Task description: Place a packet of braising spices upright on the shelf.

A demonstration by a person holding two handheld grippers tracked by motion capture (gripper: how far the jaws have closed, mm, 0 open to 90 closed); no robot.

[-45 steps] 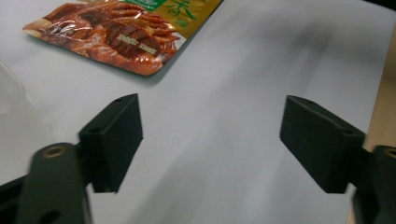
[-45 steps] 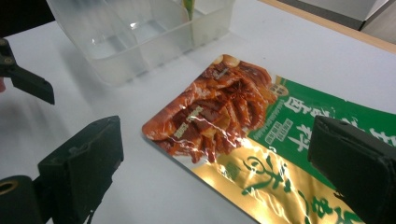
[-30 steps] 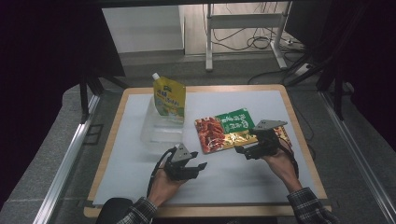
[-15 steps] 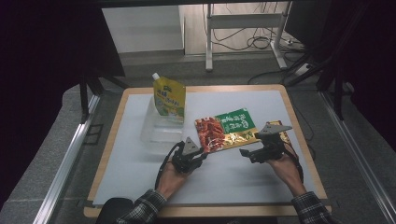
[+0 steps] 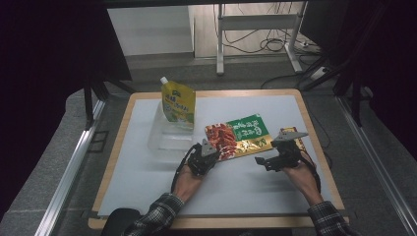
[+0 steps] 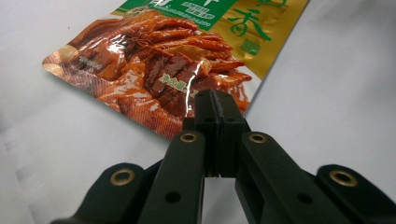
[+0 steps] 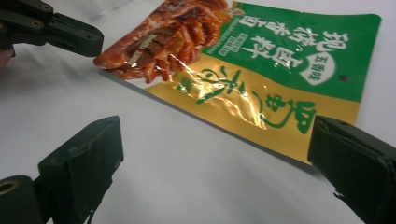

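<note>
A yellow spouted pouch (image 5: 178, 102) is seen at the left of the white mat (image 5: 147, 187), standing upright at the far end of a clear plastic tray (image 5: 164, 140). Neither gripper is near it, so it is judged to be no part of the present step.

Next to the right, the left gripper (image 5: 209, 153) is seen at the near left corner of the snack packet (image 5: 239, 135). In the left gripper view its jaws have just been closing and now stand pressed together (image 6: 215, 105), with the tips lying over the packet's near edge (image 6: 154, 79). Whether the foil edge is pinched between the pads or merely lies beneath them cannot be told; no foil is seen in the slit between the jaws. A corner approach is judged to suit a flat packet, since only its edge can be lifted off the mat.

The packet itself lies flat on the mat, right of the tray and apart from it, printed face up, red picture end to the left and green and gold end to the right.

At the right, the right gripper (image 5: 268, 162) is held low with its jaws spread wide (image 7: 219, 154), just short of the packet's gold edge (image 7: 261, 116) and not touching it. It is judged to be placed there to take the opposite end.
</note>
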